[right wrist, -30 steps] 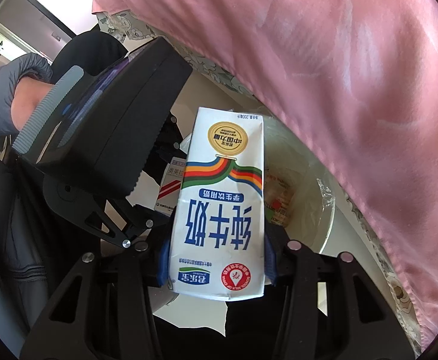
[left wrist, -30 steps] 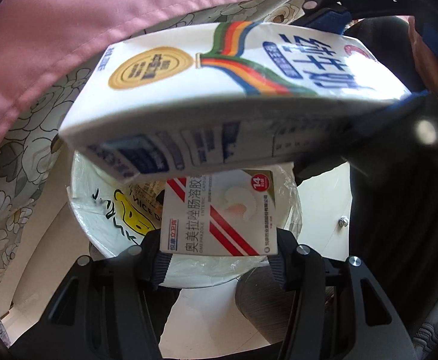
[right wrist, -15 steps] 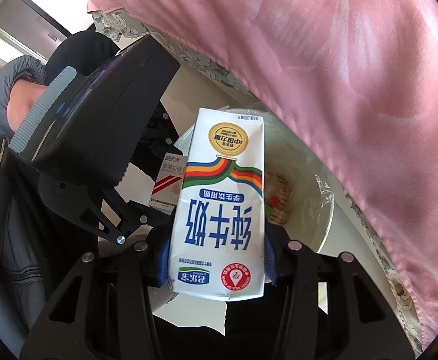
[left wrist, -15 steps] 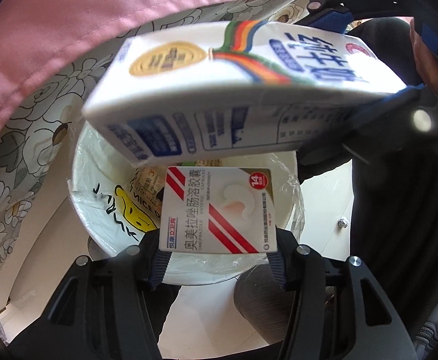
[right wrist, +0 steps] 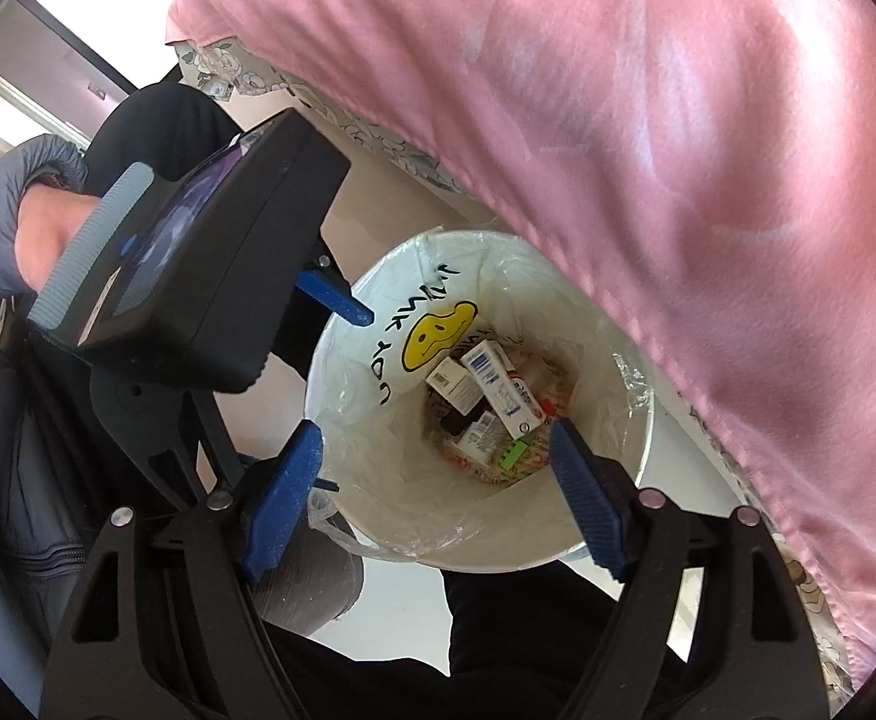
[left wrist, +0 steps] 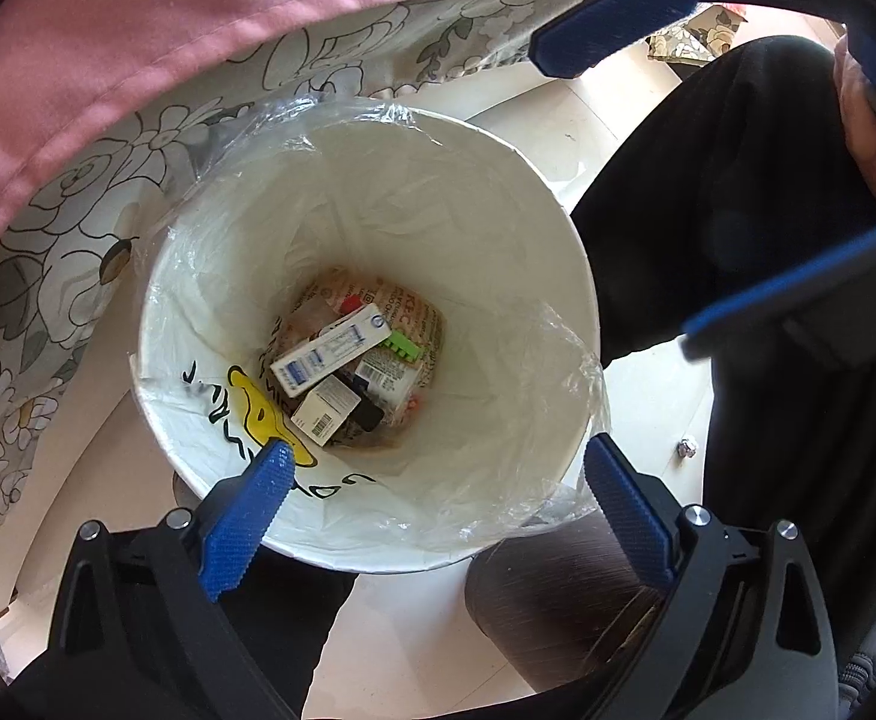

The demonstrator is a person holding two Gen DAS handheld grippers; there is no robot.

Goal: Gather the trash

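Both grippers hang over a white waste bin lined with clear plastic. My left gripper has its jaws opening wide, with nothing between them. My right gripper is opening too and holds nothing. The white and blue milk carton lies at the bottom of the bin on other rubbish, and the small medicine box lies beside it. In the right wrist view the carton and the box show in the bin. The right gripper's blue pads stand at the upper right of the left wrist view.
A pink bedcover overhangs the bin's far side, above a floral sheet. A person's dark trouser leg and grey slipper stand close to the bin. A gloved hand holds the left gripper's body.
Both grippers have opened. The milk carton has left the right gripper and the medicine box the left one; both now lie in the bin. Neither hand has moved.
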